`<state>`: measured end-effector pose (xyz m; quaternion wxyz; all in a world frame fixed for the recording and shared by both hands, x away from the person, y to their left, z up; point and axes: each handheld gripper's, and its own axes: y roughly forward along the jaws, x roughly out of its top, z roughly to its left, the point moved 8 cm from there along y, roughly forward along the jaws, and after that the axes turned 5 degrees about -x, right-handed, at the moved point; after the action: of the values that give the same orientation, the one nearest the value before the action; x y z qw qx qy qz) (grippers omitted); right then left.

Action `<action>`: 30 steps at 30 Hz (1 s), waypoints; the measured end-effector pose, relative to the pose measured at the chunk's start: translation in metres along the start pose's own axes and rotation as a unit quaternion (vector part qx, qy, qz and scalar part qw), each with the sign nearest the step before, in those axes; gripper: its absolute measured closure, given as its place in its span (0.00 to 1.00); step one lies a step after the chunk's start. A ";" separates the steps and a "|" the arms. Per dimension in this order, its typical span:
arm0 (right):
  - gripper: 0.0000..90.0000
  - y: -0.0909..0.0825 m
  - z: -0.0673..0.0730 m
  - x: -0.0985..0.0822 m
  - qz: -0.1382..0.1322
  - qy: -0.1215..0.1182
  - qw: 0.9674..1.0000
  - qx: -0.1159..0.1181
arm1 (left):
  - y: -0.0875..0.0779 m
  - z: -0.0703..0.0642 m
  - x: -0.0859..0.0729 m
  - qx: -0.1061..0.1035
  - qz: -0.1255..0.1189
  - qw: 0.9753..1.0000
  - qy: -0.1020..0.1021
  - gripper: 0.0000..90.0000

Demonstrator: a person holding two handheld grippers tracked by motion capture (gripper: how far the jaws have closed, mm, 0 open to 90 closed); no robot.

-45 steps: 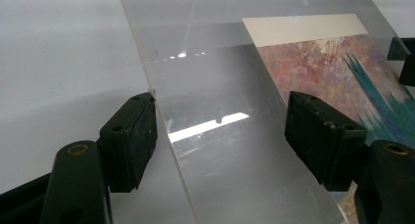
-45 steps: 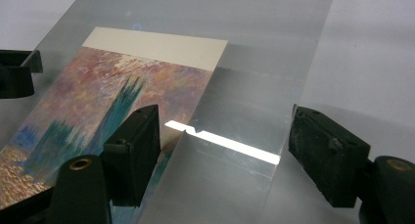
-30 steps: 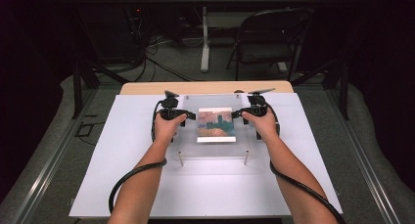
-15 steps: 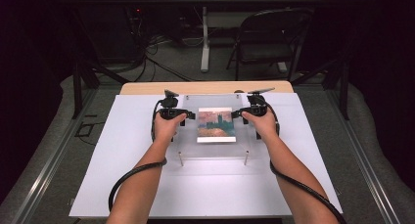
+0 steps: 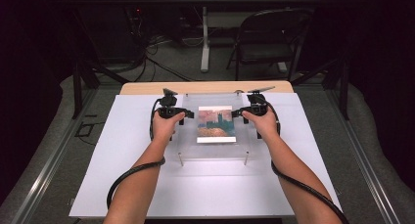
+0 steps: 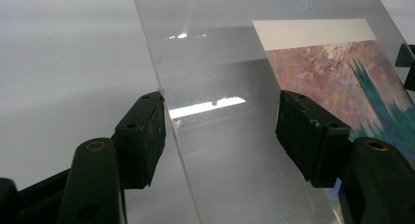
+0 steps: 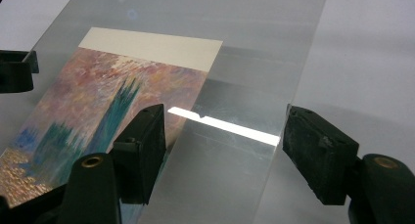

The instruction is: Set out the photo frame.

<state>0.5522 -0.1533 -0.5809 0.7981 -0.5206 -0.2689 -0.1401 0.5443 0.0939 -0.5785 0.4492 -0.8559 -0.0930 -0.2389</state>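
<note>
White table [image 5: 122, 185] bears clear plate [image 5: 188, 141], print [image 5: 215, 124] (no lettering legible).

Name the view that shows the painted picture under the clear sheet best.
The high view: the whole picture lies flat and uncut under the clear sheet. The left gripper view catches its corner past one jaw; the right gripper view shows more, slanted and partly hidden.

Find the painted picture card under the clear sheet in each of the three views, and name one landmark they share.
High view: picture card at table centre, between both hands.
Left gripper view: card at upper right, beyond the right-hand jaw.
Right gripper view: card at left, behind the left-hand jaw.
Shared landmark: the card's plain white strip along one edge.
</note>
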 end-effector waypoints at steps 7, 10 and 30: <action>0.36 -0.008 0.005 0.003 -0.003 -0.011 1.000 -0.009 | -0.007 -0.004 0.001 0.001 -0.008 1.000 0.009 0.42; 0.36 -0.010 0.006 0.004 -0.007 -0.015 1.000 -0.011 | -0.011 -0.006 0.002 0.003 -0.012 1.000 0.013 0.43; 0.36 -0.039 0.019 0.007 -0.027 -0.063 0.997 -0.026 | -0.037 -0.021 0.005 0.010 -0.030 0.999 0.042 0.49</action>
<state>0.5333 -0.1515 -0.5412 0.7616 -0.5417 -0.3290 -0.1351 0.5280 0.0981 -0.5392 0.4535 -0.8376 -0.1022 -0.2867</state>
